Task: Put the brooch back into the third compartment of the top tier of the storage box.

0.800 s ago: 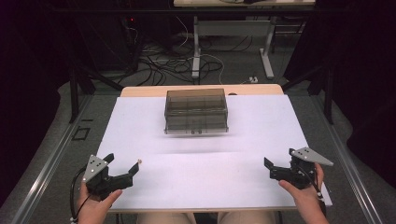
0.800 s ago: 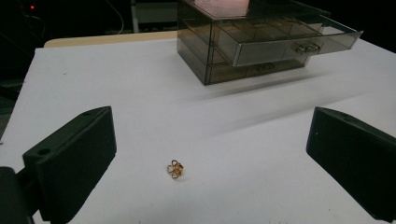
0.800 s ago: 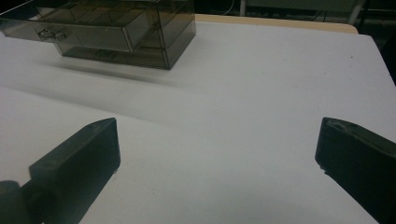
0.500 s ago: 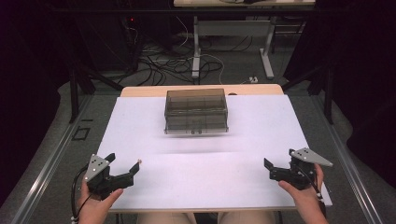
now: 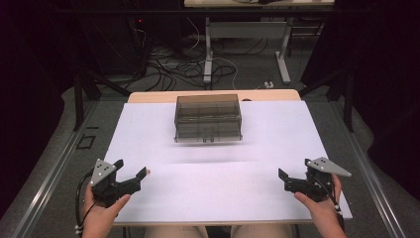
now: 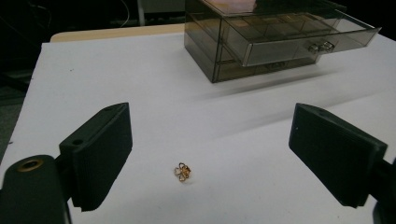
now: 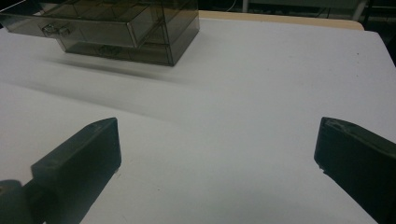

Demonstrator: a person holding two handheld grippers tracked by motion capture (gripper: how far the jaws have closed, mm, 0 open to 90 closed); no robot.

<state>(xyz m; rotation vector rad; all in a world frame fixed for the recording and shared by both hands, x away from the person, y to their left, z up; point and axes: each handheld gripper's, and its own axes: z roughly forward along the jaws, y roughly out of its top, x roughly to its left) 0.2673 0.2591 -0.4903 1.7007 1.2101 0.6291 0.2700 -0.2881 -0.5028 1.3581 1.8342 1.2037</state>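
A smoky clear drawer box [image 5: 208, 118] stands at the far middle of the white table; its upper drawer [image 6: 299, 38] is pulled out, also seen in the right gripper view [image 7: 88, 28]. A tiny gold flower-shaped earring [image 6: 182, 171] lies on the white sheet between and just ahead of my left gripper's jaws, and shows as a small speck [image 5: 149, 172] in the high view. My left gripper [image 5: 132, 179] rests at the near left, open and empty. Over at the near right, my right gripper [image 5: 286, 180] is open too, with bare table between its jaws.
The white sheet [image 5: 213, 163] covers the tabletop, with a wooden edge [image 5: 148, 96] at the far side. Beyond the table are desk legs and cables on the floor [image 5: 208, 64]. Metal rails run along both sides of the table.
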